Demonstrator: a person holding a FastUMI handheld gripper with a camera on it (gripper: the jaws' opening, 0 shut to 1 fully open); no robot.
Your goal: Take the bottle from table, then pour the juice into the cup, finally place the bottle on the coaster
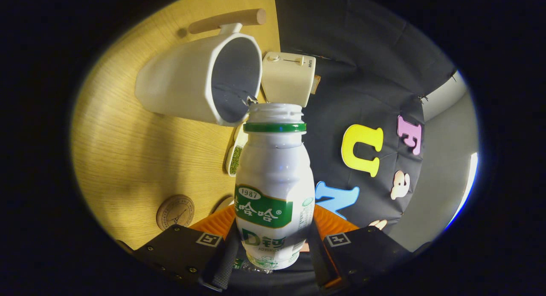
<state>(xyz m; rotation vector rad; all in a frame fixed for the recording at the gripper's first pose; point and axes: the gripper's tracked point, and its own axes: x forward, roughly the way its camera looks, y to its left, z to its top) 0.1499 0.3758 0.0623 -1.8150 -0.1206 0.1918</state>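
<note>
White plastic drink bottle (273, 176), one, uncapped, green neck ring and green label band; held between the fingers of the gripper (273, 253), both pressing on its lower body, closed to the bottle's width. Contents hidden by the opaque wall. Open mouth just beside the rim of the cup. Label writing not transcribed.

Left to right across the wood-grain table (128, 151):
- Round cork coaster (175, 212), one, flat on the table left of the fingers, bare, a printed emblem on top; well apart from the bottle.
- White cup (200, 82), one, faceted, with a wooden bar handle (228, 21); inside grey and shadowed, liquid level cannot be told.
- Small white scoop-like dish (234, 157), one, holding something green and grainy, partly hidden behind the bottle's shoulder.
- Cream boxy appliance (288, 76), one, knob and slider on its face, small lettering too fine to make out; beyond the bottle's mouth, at the table's edge.

Orange ribbed piece (213, 223) low behind the bottle, identity unclear.
</note>
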